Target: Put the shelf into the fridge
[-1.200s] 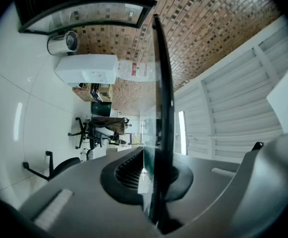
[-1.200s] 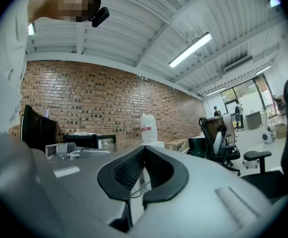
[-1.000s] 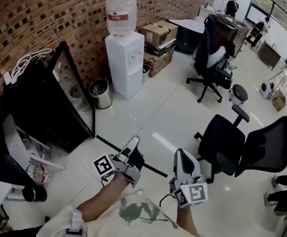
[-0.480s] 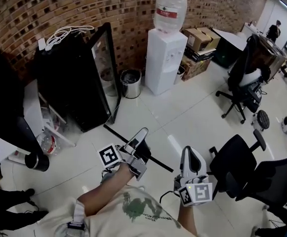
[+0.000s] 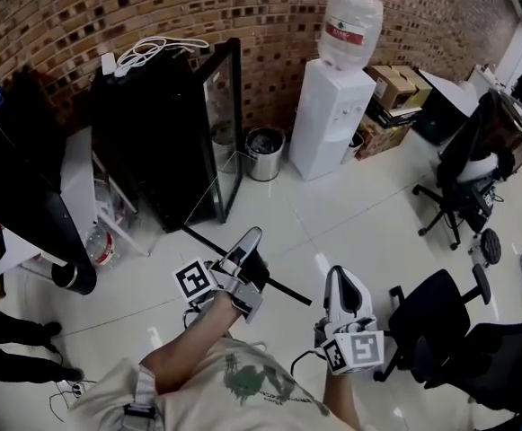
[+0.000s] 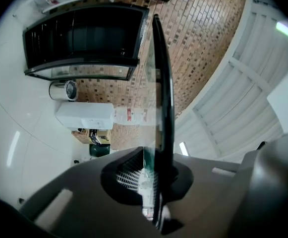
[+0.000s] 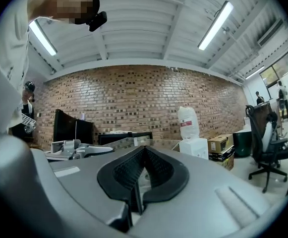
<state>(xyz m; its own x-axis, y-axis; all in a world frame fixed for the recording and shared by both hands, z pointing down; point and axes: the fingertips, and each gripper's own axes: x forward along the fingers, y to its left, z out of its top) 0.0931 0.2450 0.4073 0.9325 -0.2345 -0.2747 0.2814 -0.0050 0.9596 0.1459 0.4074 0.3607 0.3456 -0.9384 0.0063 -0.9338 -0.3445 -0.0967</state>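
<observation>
A clear glass shelf with a black front strip (image 5: 269, 285) hangs level above the floor, and my left gripper (image 5: 247, 242) is shut on its near edge. In the left gripper view the shelf (image 6: 161, 98) stands edge-on between the jaws. The black fridge (image 5: 153, 142) stands against the brick wall ahead, its glass door (image 5: 228, 124) swung open; the shelf's far corner reaches toward that door. The fridge (image 6: 82, 36) also shows in the left gripper view. My right gripper (image 5: 337, 281) is to the right of the shelf, apart from it, shut and empty (image 7: 140, 182).
A white water dispenser (image 5: 334, 119) and a steel bin (image 5: 265, 140) stand right of the fridge, with cardboard boxes (image 5: 395, 83) beyond. Office chairs (image 5: 433, 317) stand at the right. A black panel on a white stand (image 5: 27, 182) and a bottle (image 5: 101, 248) are at the left.
The view has swung left, so the fridge has come from the left edge toward the middle. Both grippers keep their places in the view, the left still on the shelf.
</observation>
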